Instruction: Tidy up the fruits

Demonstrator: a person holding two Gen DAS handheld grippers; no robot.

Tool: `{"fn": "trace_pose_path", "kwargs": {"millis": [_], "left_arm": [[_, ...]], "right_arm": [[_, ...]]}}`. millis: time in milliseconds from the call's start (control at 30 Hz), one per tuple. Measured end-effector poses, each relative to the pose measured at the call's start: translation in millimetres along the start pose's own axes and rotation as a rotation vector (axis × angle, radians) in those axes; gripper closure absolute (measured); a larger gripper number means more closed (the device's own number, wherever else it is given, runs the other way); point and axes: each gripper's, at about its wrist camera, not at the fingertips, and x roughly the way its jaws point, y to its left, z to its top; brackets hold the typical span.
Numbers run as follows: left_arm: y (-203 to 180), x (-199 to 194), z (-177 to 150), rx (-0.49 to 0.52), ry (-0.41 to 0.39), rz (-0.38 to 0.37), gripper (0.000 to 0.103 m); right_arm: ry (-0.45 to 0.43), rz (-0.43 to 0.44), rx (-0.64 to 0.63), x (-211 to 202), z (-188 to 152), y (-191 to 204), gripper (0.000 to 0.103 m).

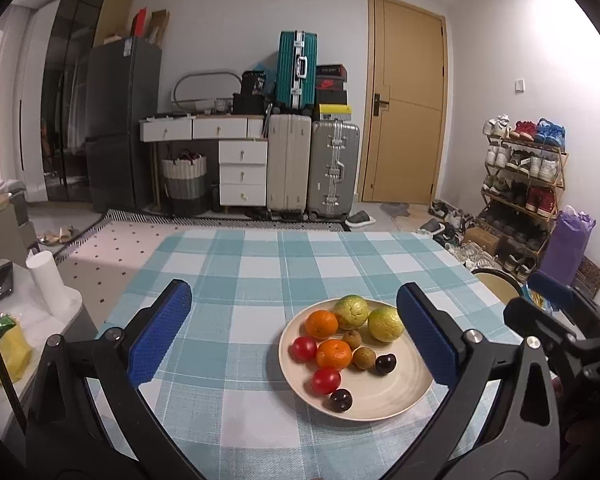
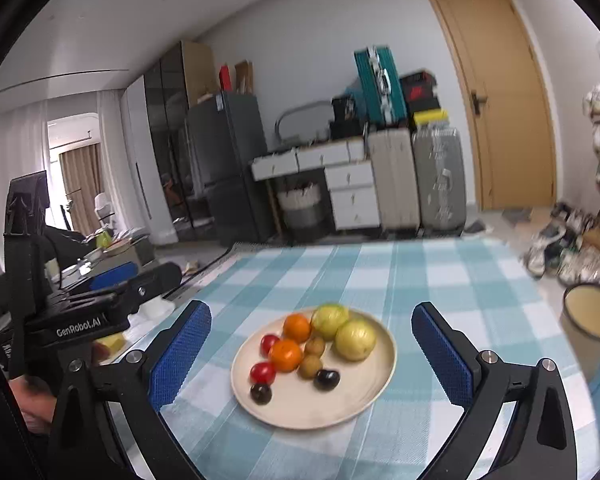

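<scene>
both hand-held grippers gape empty; plate (image 1: pixel 384 402) of fruits (image 1: pixel 332 354) lies just ahead.

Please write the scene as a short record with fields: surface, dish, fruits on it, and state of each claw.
surface: table with checked blue and white cloth
dish: one cream plate, flat on the cloth
fruits on plate: two oranges, two yellow-green fruits, two red tomatoes, two small brown fruits, two dark cherries
left claw: open, empty, above the cloth
right claw: open, empty, plate seen between its fingers
nearby: stool to the right of the table
</scene>
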Motion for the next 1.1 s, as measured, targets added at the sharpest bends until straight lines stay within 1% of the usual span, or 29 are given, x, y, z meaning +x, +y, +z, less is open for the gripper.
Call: {"fn": "trace_pose_path", "kwargs": {"millis": [33, 67, 133, 167, 233, 333, 400, 533, 567, 667, 767, 867, 933, 1100], "left_arm": [[1, -6, -1, 0.007, -0.024, -0.003, 0.000], [2, -14, -2, 0.025, -0.064, 0.007, 0.000], [5, -22, -4, 0.040, -0.112, 0.042, 0.000], [8, -26, -5, 0.041, -0.123, 0.051, 0.000], [12, -30, -7, 0.035, -0.118, 0.043, 0.000], [15, -33, -13, 0.036, -0.103, 0.058, 0.000], [17, -37, -19, 0.042, -0.113, 0.063, 0.000], [17, -39, -30, 0.082, -0.127, 0.074, 0.000], [17, -39, -34, 0.090, -0.122, 0.090, 0.000], [20, -30, -39, 0.078, -0.098, 0.103, 0.000], [25, -25, -46, 0.046, -0.094, 0.107, 0.000], [27, -18, -51, 0.044, -0.088, 0.126, 0.000], [30, -15, -55, 0.042, -0.088, 0.128, 0.000], [37, -4, -61, 0.007, -0.075, 0.121, 0.000]], "right_arm": [[-0.008, -0.008, -0.007, -1, 1, 1, 0.000], [-0.021, -0.034, -0.019, -4, 1, 4, 0.000], [-0.038, -0.051, -0.028, -7, 1, 5, 0.000], [-0.051, -0.053, -0.036, -10, -1, 8, 0.000], [-0.067, -0.060, -0.053, -12, -3, 11, 0.000], [-0.094, -0.089, -0.085, -17, -7, 15, 0.000], [-0.102, -0.099, -0.079, -20, -9, 14, 0.000], [-0.137, -0.093, -0.069, -28, -11, 13, 0.000], [-0.139, -0.096, -0.077, -29, -12, 14, 0.000], [-0.133, -0.104, -0.089, -28, -14, 14, 0.000], [-0.131, -0.110, -0.104, -28, -17, 13, 0.000], [-0.114, -0.108, -0.103, -27, -22, 12, 0.000], [-0.104, -0.095, -0.102, -25, -26, 11, 0.000], [-0.081, -0.110, -0.132, -20, -37, 9, 0.000]]}}
